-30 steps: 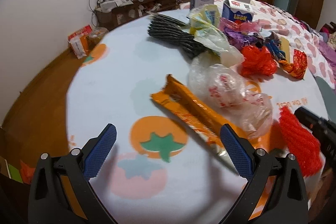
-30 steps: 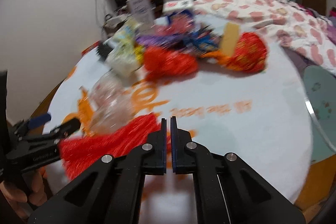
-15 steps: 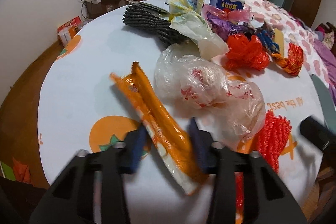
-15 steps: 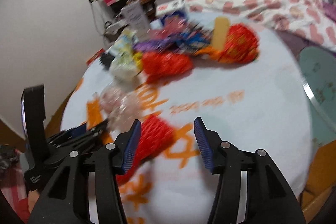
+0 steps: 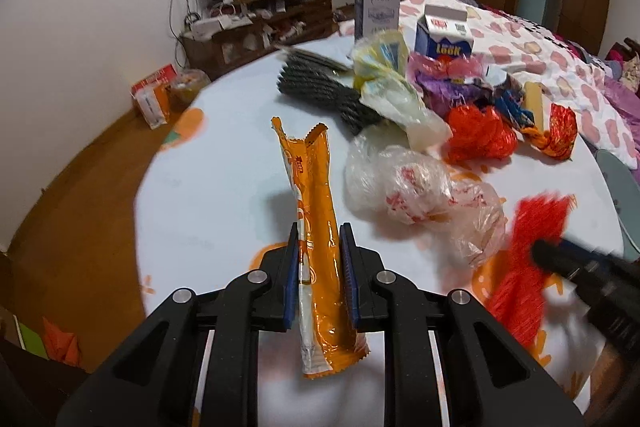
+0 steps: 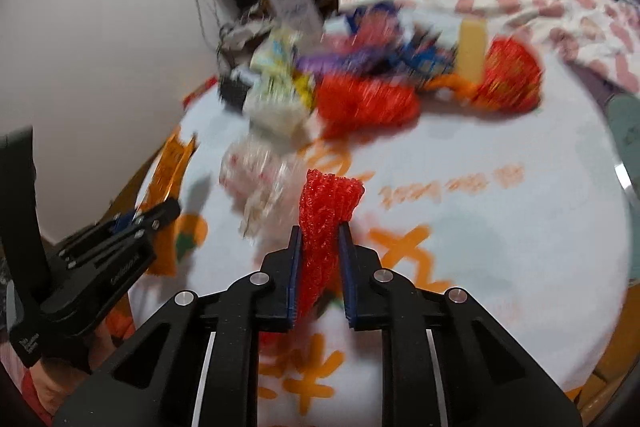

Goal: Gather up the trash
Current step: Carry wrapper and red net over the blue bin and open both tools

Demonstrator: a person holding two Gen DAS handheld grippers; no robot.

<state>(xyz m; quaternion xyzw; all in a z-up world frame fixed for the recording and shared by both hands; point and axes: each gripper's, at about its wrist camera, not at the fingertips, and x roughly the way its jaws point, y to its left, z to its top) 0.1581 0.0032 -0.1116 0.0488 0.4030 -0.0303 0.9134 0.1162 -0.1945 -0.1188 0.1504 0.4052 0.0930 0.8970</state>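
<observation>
Across the round table (image 5: pixel 208 187), a white cloth printed with orange fruit and lettering carries a spread of litter. At the far left of the room, beyond the table's edge, a brown wood floor runs to a white wall, where a low wooden cabinet (image 5: pixel 260 27) stands cluttered under a red-and-pink patterned cloth. Further right on the tabletop lie a dark ribbed mesh sleeve (image 5: pixel 324 91), a yellowish plastic bag (image 5: pixel 392 87), a crumpled clear bag (image 5: pixel 416 187), a blue-and-white carton (image 5: pixel 444 35) and a bunched red net (image 5: pixel 480 135), with a bed in a pink-patterned cover (image 5: pixel 560 67) behind them.

Low over the near edge, the left gripper (image 5: pixel 320 279) points forward with its blue-padded jaws drawn in tight on an orange snack wrapper (image 5: pixel 316 227), which stands clear of the cloth, torn end up and away. To its right, the right gripper (image 6: pixel 320 267) is likewise nearly closed, pinching a red foam net sleeve (image 6: pixel 324 227) that rises between the pads above the table. The right wrist view is blurred.
</observation>
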